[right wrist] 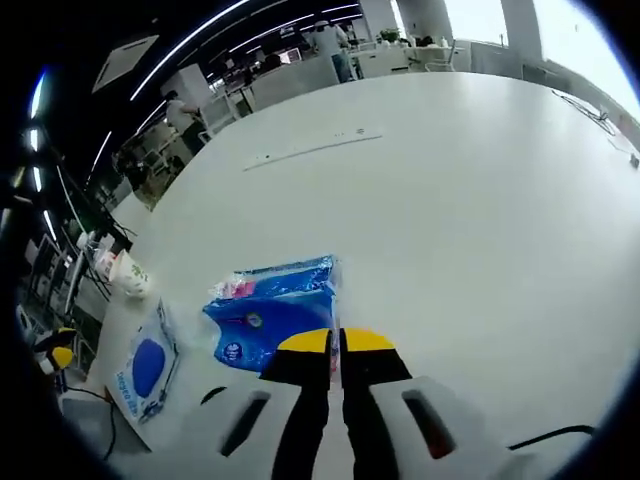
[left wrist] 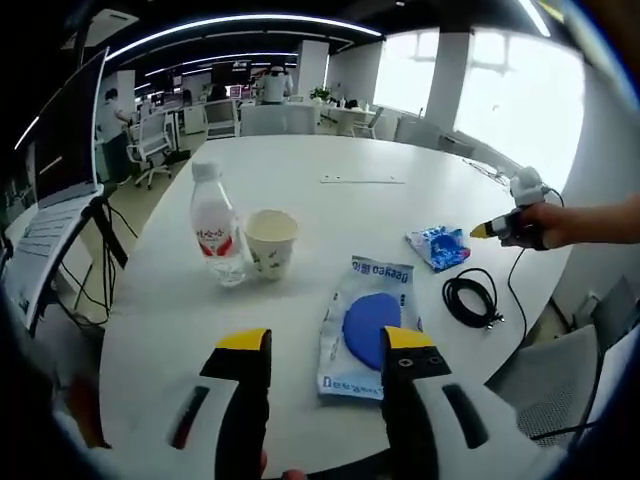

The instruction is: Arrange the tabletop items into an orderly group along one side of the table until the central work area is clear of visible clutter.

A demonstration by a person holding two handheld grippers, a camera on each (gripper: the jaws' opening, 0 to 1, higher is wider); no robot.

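So behind the big white table (left wrist: 400,160) it's a regular open-plan office. There's a white office chair (left wrist: 150,140) off to one side near the far desks, plus more desks and chairs (left wrist: 350,115) further back. Bright windows (left wrist: 500,90) run along one wall, and long strip lights (left wrist: 230,22) cross the dark ceiling. A laptop (left wrist: 55,190) sits open on a stand right beside the table edge. Someone's standing way in the back (left wrist: 272,85), too small to make out.
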